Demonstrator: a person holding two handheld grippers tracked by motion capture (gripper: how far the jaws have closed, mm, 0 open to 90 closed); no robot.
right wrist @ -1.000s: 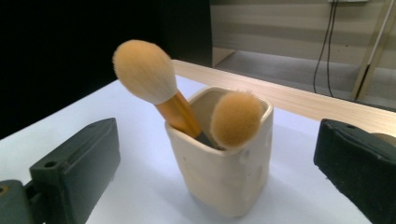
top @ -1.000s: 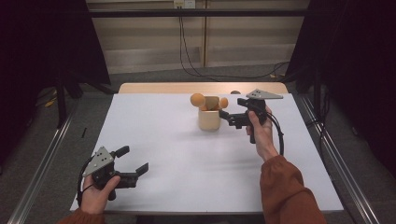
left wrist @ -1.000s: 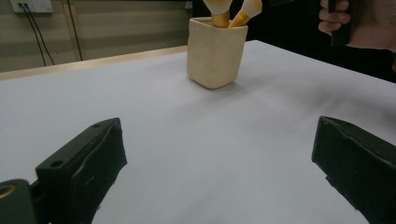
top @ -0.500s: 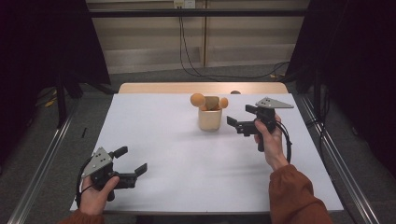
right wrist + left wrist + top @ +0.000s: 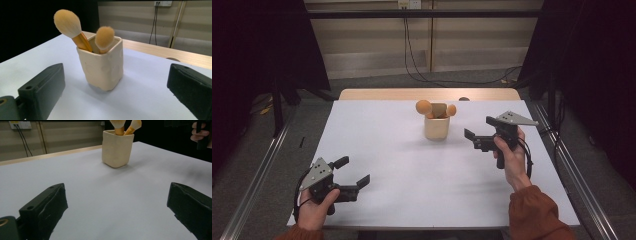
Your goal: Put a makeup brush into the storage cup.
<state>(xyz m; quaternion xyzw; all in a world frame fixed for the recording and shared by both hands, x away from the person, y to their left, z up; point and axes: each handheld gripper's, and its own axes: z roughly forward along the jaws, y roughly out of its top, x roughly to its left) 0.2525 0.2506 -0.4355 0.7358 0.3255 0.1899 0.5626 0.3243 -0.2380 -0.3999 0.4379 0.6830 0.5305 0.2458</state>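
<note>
A cream cup (image 5: pixel 436 128) stands upright near the far middle of the white table (image 5: pixel 412 170). In it are two orange-haired makeup brushes, a big one (image 5: pixel 67 23) leaning left and a smaller one (image 5: pixel 104 36). My right gripper (image 5: pixel 478 128) hovers a short way to the right of the cup, open, with its jaws facing the cup (image 5: pixel 102 67) and nothing between them. At the table's near left my left gripper (image 5: pixel 353 170) is open and empty, low over the surface, with the cup (image 5: pixel 117 148) far ahead of it.
A wooden strip (image 5: pixel 427 94) borders the table's far edge. Metal rails (image 5: pixel 257 185) run along the floor on both sides. Cables (image 5: pixel 417 55) hang down the back wall. White surface spreads wide between the two grippers.
My right gripper has drawn back from the cup, to the right and slightly nearer the person. The left gripper and the cup have stayed put.
</note>
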